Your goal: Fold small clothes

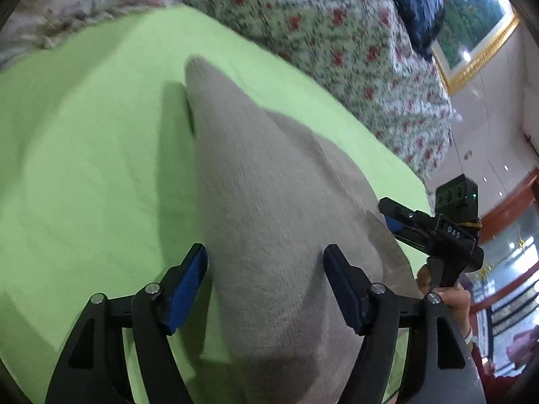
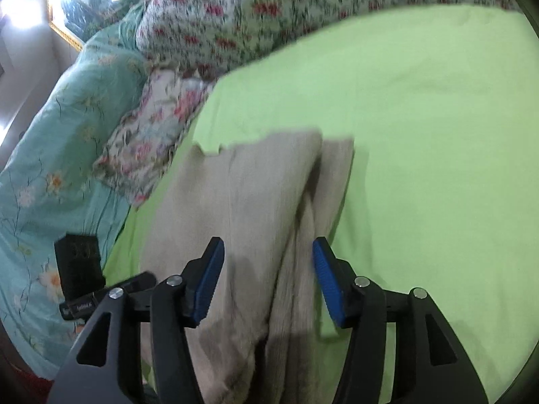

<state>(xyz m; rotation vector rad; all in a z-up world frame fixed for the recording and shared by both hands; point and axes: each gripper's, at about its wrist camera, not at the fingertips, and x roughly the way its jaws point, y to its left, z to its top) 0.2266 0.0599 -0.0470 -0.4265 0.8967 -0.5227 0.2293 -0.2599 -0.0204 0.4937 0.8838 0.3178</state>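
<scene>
A beige knitted garment [image 1: 269,168] lies folded lengthwise on a bright green sheet [image 1: 84,151]. In the left wrist view it narrows to a point far from the camera. My left gripper [image 1: 266,256] hovers over its near end, jaws open, blue pads clear of the cloth. In the right wrist view the garment [image 2: 242,195] shows two layers and a ragged far edge. My right gripper [image 2: 268,252] stands open above it, nothing pinched. The right gripper [image 1: 392,222] also shows at the garment's right edge, and the left gripper's finger [image 2: 141,279] at the left.
A floral quilt [image 1: 337,33] is bunched behind the green sheet [image 2: 438,134]. A teal flowered blanket [image 2: 50,151] and a floral pillow [image 2: 148,141] lie to the left. A dark blue item [image 1: 414,0] and a gold-framed picture [image 1: 478,27] are at the back. A hand [image 1: 451,299] holds the right gripper.
</scene>
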